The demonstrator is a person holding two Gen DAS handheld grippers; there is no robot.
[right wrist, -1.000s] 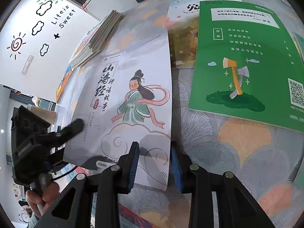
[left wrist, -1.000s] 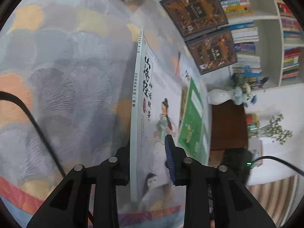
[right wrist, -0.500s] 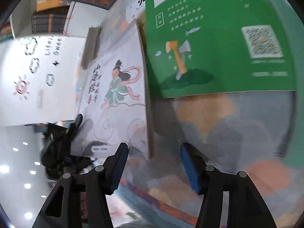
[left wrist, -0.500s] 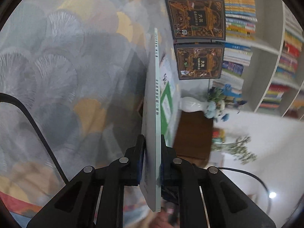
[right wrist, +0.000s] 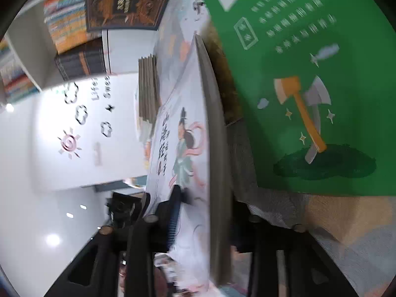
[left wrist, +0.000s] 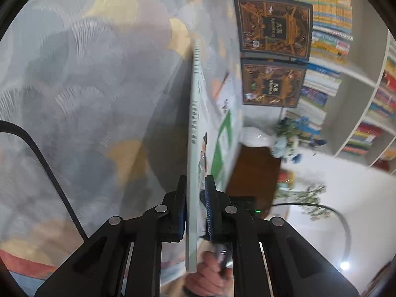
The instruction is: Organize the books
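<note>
My left gripper (left wrist: 195,205) is shut on the spine edge of a thin white picture book (left wrist: 194,113) with a girl in green robes on its cover, held on edge above the patterned cloth. In the right wrist view the same white book (right wrist: 188,133) stands between my right gripper's (right wrist: 203,220) fingers, which straddle its page edge. A green book (right wrist: 309,86) with an axe drawing lies flat to the right. Two dark ornate books (left wrist: 272,57) lie further away.
A patterned grey, yellow and orange cloth (left wrist: 86,86) covers the table. A stack of thin books (right wrist: 147,89) lies at its far side. White shelves full of books (left wrist: 346,49), a white vase (left wrist: 257,136) with flowers and a dark wooden stand (left wrist: 250,170) are beyond.
The white book has been tipped from lying flat up onto its edge. My left gripper closed on its spine. My right gripper opened, then came back around the page edge.
</note>
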